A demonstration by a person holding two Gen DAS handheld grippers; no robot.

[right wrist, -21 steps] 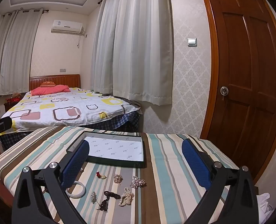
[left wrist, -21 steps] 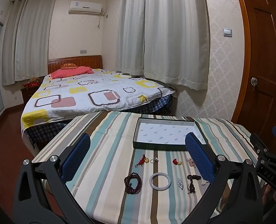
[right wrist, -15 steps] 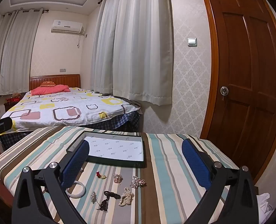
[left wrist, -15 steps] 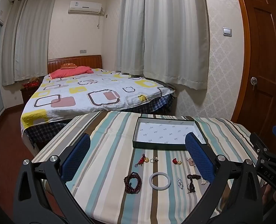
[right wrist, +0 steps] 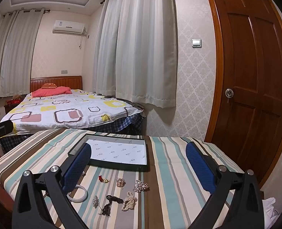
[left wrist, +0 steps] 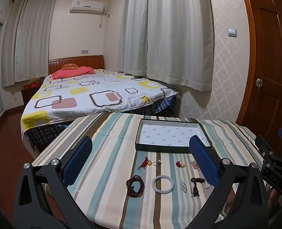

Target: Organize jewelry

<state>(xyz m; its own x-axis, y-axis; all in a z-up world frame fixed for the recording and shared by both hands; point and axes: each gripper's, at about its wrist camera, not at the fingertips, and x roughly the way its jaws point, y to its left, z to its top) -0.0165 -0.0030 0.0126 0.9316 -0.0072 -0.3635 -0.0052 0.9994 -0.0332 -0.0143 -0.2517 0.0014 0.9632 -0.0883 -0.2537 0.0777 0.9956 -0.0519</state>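
The jewelry lies loose on the striped cloth of the desk (left wrist: 106, 152), in two short rows ahead of and below both tools, between their tips and the shallow dark box (left wrist: 141, 137) with a white printed lining that sits farther out. From the left tool (left wrist: 141, 158) the dark red bead bracelet (left wrist: 135, 185) and the pale bangle (left wrist: 163, 183) lie nearest, almost centred between its fingers, with a red tasselled charm (left wrist: 144, 163), a small ring (left wrist: 157, 162) and a red-and-gold piece (left wrist: 180, 164) just beyond. From the right tool (right wrist: 138, 165) a pearl cluster (right wrist: 129, 203), a dark knotted cord (right wrist: 110, 203), a sparkling brooch (right wrist: 141, 186) and a small crystal pin (right wrist: 95, 200) sit between its fingers, toward the left one. All of it looks light. The bangle is probably rigid, smooth and liable to chip or skid, so pinching across its rim seems wisest; the beads and cord are limp and would drape, so a grip on a bunched part should serve; the brooches are small and low, and need the fingertips right down at the cloth. Both tools are spread wide with nothing between the pads, hovering above the near edge of the desk and pitched gently downward toward the pieces, side by side, the right tool's body just visible at the edge of the left wrist view.
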